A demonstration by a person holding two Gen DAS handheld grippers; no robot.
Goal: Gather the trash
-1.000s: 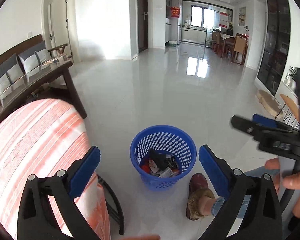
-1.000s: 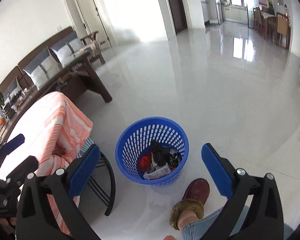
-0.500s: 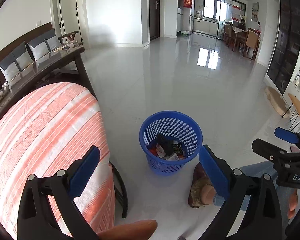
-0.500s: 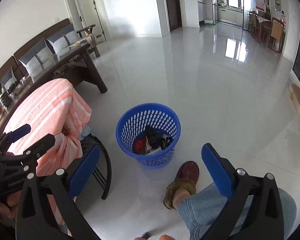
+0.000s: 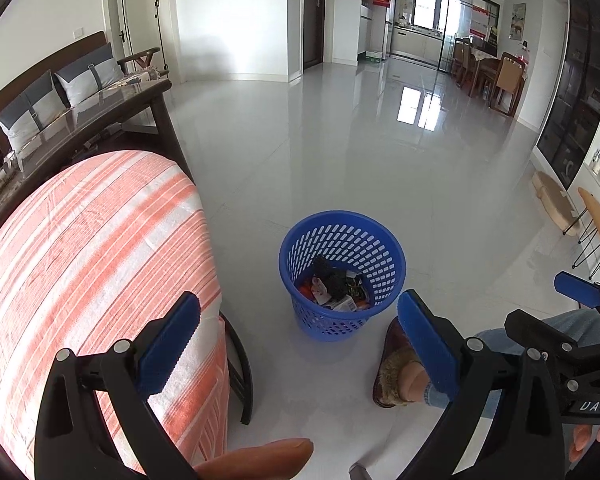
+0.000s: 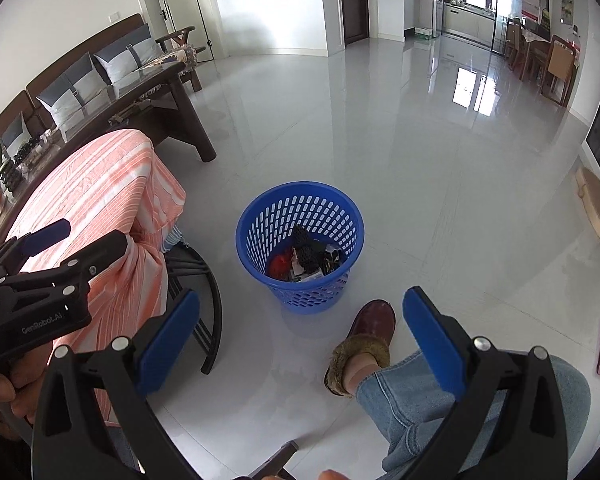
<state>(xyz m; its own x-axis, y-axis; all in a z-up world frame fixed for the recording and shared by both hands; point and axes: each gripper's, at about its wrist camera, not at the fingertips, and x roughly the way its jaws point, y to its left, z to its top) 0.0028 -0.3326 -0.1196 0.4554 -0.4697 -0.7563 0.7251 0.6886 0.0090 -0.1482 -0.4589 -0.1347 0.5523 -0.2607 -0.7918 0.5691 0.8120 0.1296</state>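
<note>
Trash [image 5: 332, 286] fills the bottom of a blue basket [image 5: 342, 236] on the tiled floor [image 5: 340, 152], beside an orange-striped counter [image 5: 92, 248]. Left tool [image 5: 298, 346] and right tool [image 6: 300, 346] hover above, both spread wide and empty.

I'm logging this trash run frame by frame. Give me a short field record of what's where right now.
bin: blue perforated basket upright on the white tiled floor
bin contents: mixed trash, part filled
left gripper: jaws open, empty
right gripper: jaws open, empty
beside bin: striped orange cloth over a seat on the left
near bin: person's foot in a dark red slipper
loose trash on floor: none visible
</note>
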